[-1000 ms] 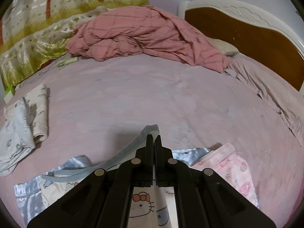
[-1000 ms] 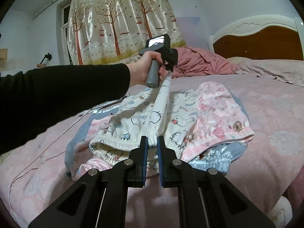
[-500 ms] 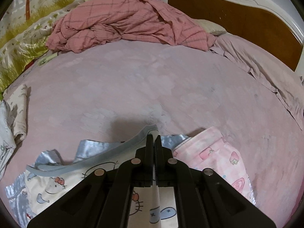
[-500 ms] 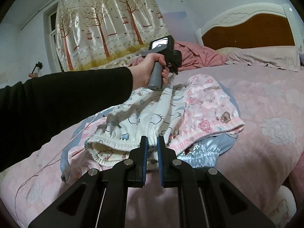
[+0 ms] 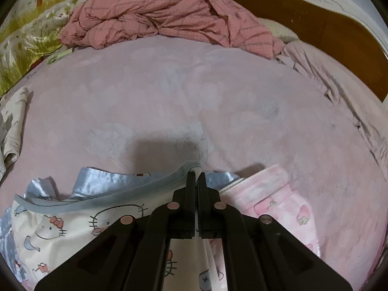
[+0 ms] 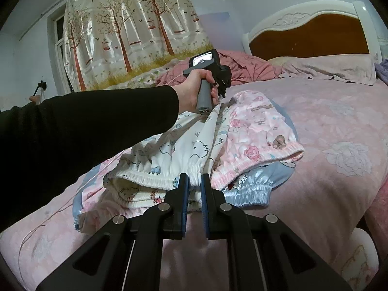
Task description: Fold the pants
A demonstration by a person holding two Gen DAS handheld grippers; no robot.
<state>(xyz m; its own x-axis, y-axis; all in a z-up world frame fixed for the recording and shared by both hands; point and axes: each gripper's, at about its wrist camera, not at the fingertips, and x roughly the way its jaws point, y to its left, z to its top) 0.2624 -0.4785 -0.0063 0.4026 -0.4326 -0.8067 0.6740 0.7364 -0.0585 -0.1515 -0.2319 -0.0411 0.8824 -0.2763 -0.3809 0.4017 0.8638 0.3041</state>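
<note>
Both grippers' fingers pinch white cat-print pants (image 6: 184,150); no readable writing.

Dim indoor light, soft shadow on the bedsheet (image 5: 169,101), fisheye bending — dark vignetted corners, slight blur

Her left hand (image 6: 197,86), black sleeve outstretched, tilts its clamped left gripper (image 5: 196,177) downward; the right gripper (image 6: 192,181) pinches nearly level.
</note>
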